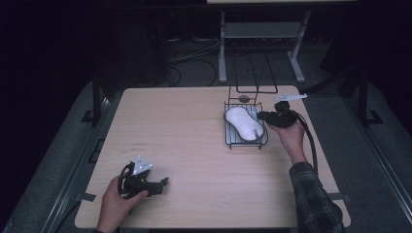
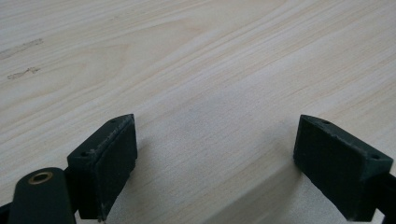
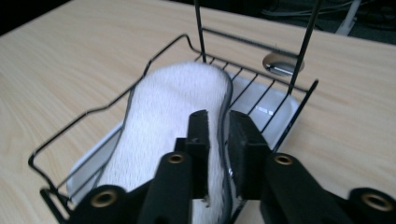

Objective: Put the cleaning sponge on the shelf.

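A white, sole-shaped pad [image 1: 243,122] [image 3: 163,116] with a dark rim lies lengthwise in a black wire rack [image 1: 228,141] [image 3: 93,112] at the table's right rear. From the rack's right side, my right gripper [image 1: 262,115] [image 3: 218,126] is shut on the pad's right edge, with the rim pinched between its jaws. My left gripper [image 1: 163,183] [image 2: 215,140] rests low over the bare wood near the front left edge. It is open, with nothing between its jaws.
A white tray [image 3: 275,102] sits under the rack's wires. Tall wire uprights [image 1: 255,73] rise from the rack's far end. Just behind the rack is a round metal grommet [image 1: 244,99] [image 3: 282,65] in the tabletop [image 1: 184,136]. A metal desk frame [image 1: 222,48] stands beyond the table.
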